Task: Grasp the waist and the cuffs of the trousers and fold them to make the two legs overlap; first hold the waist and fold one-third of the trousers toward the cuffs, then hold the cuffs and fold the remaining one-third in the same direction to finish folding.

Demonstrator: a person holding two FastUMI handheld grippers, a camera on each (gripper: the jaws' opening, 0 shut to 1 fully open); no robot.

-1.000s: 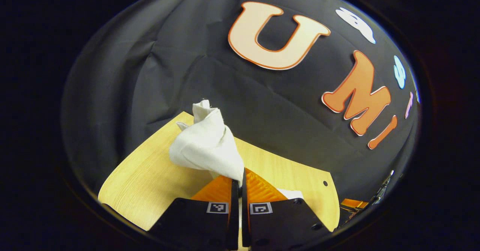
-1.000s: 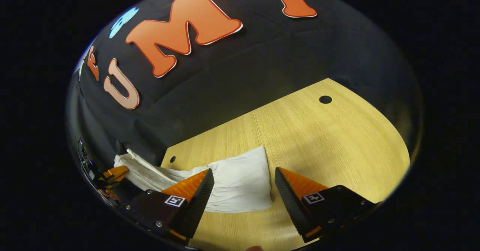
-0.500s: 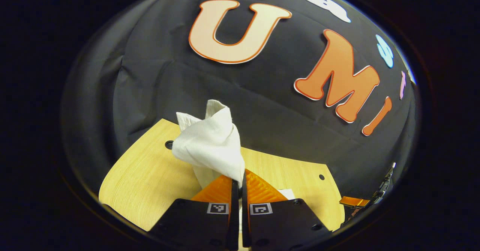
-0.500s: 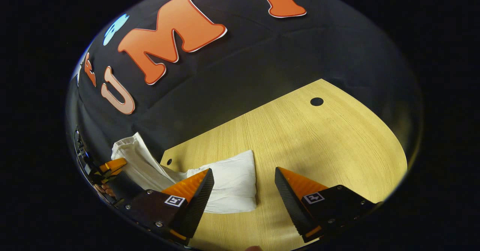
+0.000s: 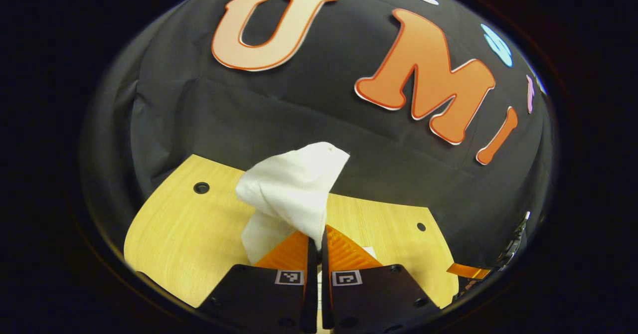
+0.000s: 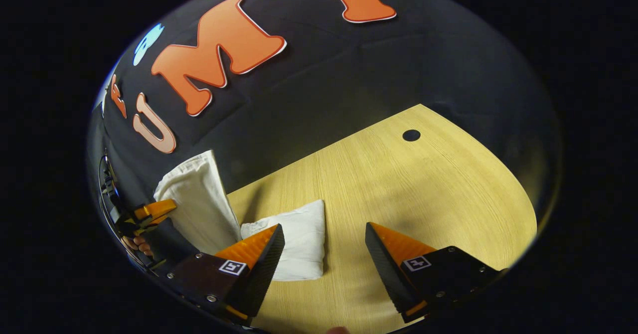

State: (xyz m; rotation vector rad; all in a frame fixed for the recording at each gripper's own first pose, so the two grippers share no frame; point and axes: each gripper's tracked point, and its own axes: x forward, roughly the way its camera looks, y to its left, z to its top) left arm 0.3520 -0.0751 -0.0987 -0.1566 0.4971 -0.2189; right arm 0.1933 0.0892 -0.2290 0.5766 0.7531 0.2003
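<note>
Trousers are clamped and lifted by the closed left claw, the rest trailing down to the tabletop; the right claw gapes empty, folded cloth just ahead-left.

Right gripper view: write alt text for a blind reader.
The right hand-held gripper hangs open over a wooden table. White trousers lie partly folded there, one end lifted by the left hand-held gripper.

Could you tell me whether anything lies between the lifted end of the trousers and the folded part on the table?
Nothing visible does. The left claw holds the trousers raised above the table.
</note>
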